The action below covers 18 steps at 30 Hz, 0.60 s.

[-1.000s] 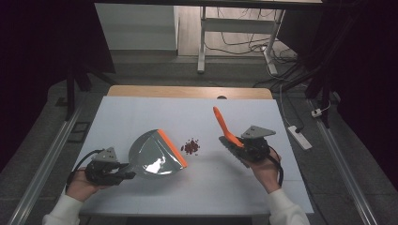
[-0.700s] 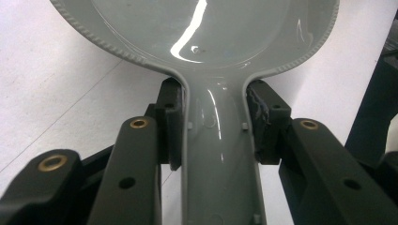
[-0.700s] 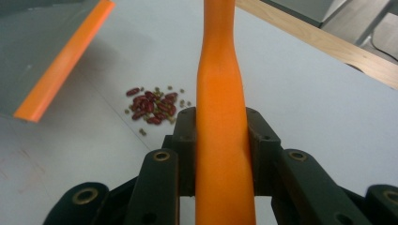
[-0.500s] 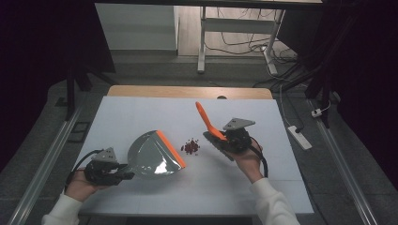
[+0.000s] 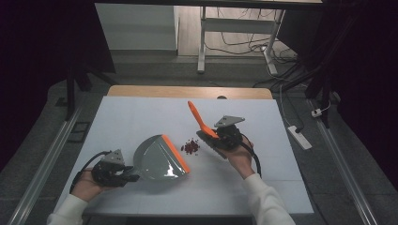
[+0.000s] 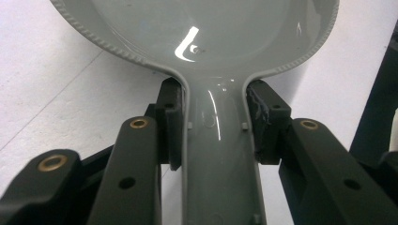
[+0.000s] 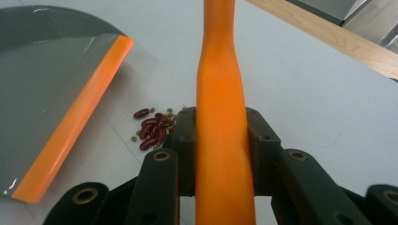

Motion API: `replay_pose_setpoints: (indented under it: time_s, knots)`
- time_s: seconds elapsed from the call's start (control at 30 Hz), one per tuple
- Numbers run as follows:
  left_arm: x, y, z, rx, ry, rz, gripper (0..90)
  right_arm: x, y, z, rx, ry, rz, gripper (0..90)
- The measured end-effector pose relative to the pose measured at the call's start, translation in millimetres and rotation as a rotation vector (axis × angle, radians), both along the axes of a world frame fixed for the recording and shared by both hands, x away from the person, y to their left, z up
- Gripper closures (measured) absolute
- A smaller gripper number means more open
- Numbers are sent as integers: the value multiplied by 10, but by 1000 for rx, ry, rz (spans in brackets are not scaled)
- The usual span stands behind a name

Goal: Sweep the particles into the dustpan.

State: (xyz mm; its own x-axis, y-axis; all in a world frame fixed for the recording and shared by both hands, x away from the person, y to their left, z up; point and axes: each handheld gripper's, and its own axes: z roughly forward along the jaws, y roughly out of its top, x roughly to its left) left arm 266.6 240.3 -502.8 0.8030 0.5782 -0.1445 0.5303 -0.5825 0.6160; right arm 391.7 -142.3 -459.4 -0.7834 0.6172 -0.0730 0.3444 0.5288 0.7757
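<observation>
A white surface (image 5: 141, 117) with a wooden far edge stands in a dark room, cables on the floor beyond. The left claw (image 6: 213, 124) is clamped on the grey dustpan (image 5: 157, 159) handle — its orange lip faces the beans (image 5: 190, 146). The right claw (image 7: 220, 140) grips an orange handle (image 5: 199, 119) slanting up and away, just beside the beans.

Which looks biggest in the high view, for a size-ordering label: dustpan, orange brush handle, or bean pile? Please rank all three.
1. Dustpan, by far the widest.
2. Orange brush handle, long but narrow; it tilts up toward the camera, so its size is less sure.
3. Bean pile, a small cluster.
</observation>
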Motion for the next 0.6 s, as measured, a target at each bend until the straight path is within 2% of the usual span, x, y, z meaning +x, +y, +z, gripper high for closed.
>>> replay_pose_setpoints:
  time_s: [0.4,0.53,0.6]
  knots:
    - [55,-60,-51,1,28,8,621,124,116,-95,-12,9,-17,696]
    - [69,-65,-64,-21,40,-1,621,151,160,-108,-13,11,-18,696]
    - [72,-77,-72,-18,44,3,621,160,185,-109,-17,10,-14,696]
